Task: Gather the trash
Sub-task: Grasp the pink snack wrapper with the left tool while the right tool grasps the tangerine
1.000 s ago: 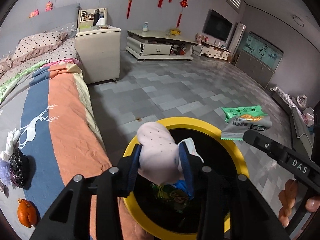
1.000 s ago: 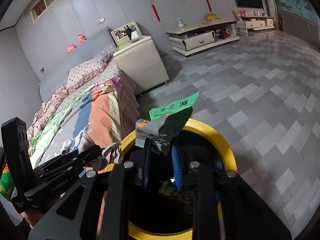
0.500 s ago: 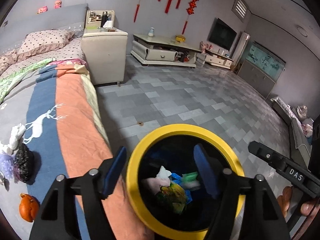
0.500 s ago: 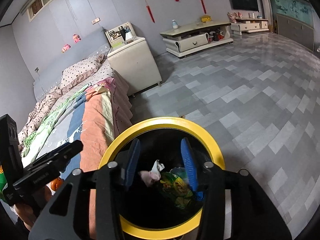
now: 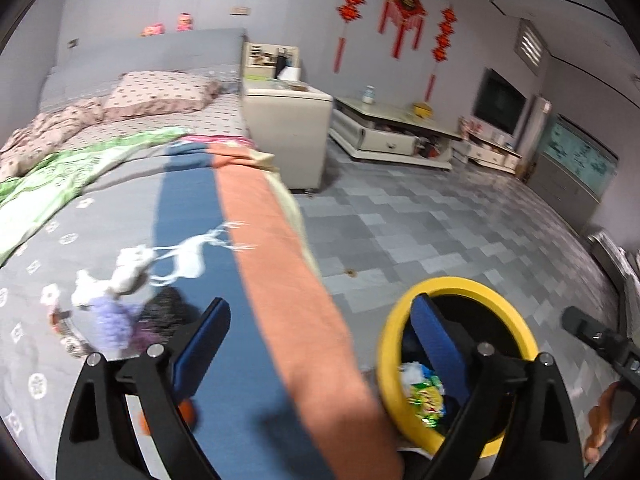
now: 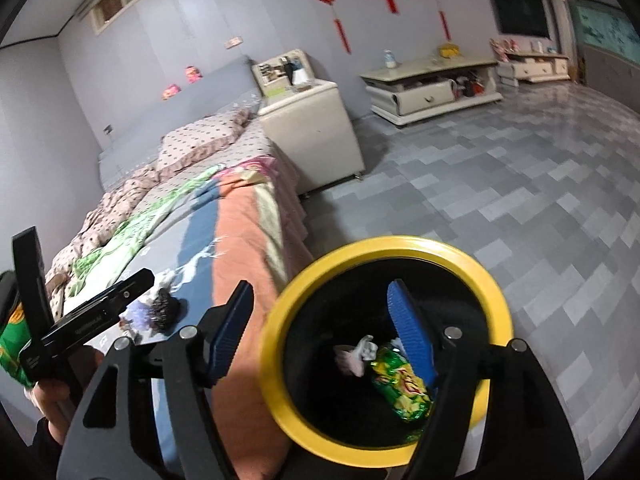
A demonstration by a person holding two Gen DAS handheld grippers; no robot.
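Observation:
A yellow-rimmed black trash bin stands on the floor beside the bed. It holds a green snack wrapper and a crumpled pink tissue. My left gripper is open and empty, straddling the bed's orange edge and the bin rim. My right gripper is open and empty over the bin's left rim. On the bed lie white tissue, a purple fuzzy piece, a black crumpled piece and an orange peel.
The bed with a blue, grey and orange cover fills the left. A cream nightstand and a low TV cabinet stand behind, with grey tiled floor to the right.
Both grippers opened and dropped the pink tissue and the green wrapper into the bin. Both then swung left toward the bed.

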